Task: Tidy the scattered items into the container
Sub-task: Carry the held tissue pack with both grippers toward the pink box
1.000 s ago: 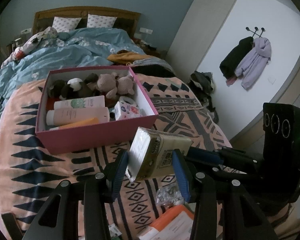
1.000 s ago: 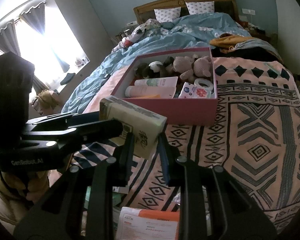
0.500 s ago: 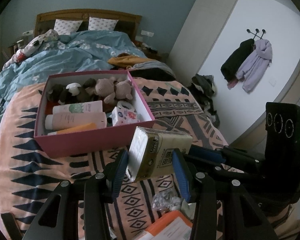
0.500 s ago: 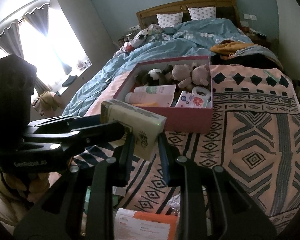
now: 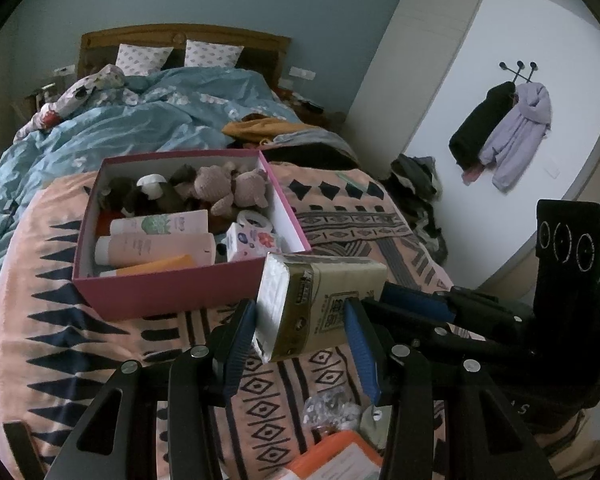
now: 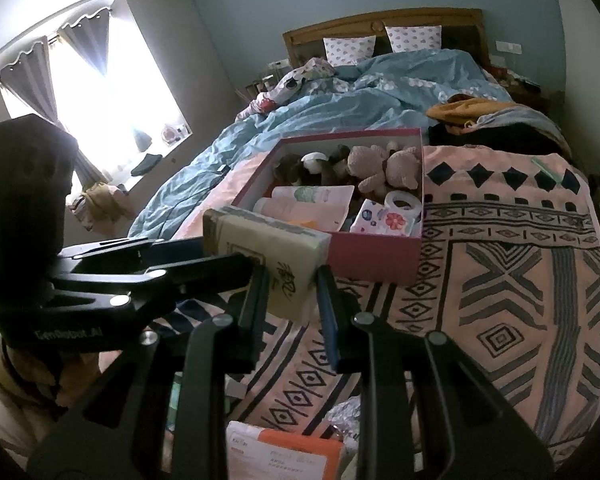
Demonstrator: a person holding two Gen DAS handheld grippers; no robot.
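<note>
A tan tissue pack [image 5: 320,304] is held in the air in front of the pink box [image 5: 172,292], above the patterned blanket. My left gripper [image 5: 300,332] is shut on one end of it. My right gripper [image 6: 292,296] is shut on the other end of the tissue pack [image 6: 268,248]. The pink box [image 6: 376,256] holds plush toys, lotion tubes, a tape roll and a small floral pack. The right gripper's body shows at the right of the left wrist view, the left gripper's body at the left of the right wrist view.
An orange and white package [image 5: 336,460] and a crinkled clear wrapper [image 5: 328,408] lie on the blanket below the grippers. The blue duvet [image 5: 140,120] and clothes lie behind the box. Coats hang on the right wall [image 5: 508,128].
Both grippers have risen with the tissue pack held between them. The pink box sits lower and further off in both views.
</note>
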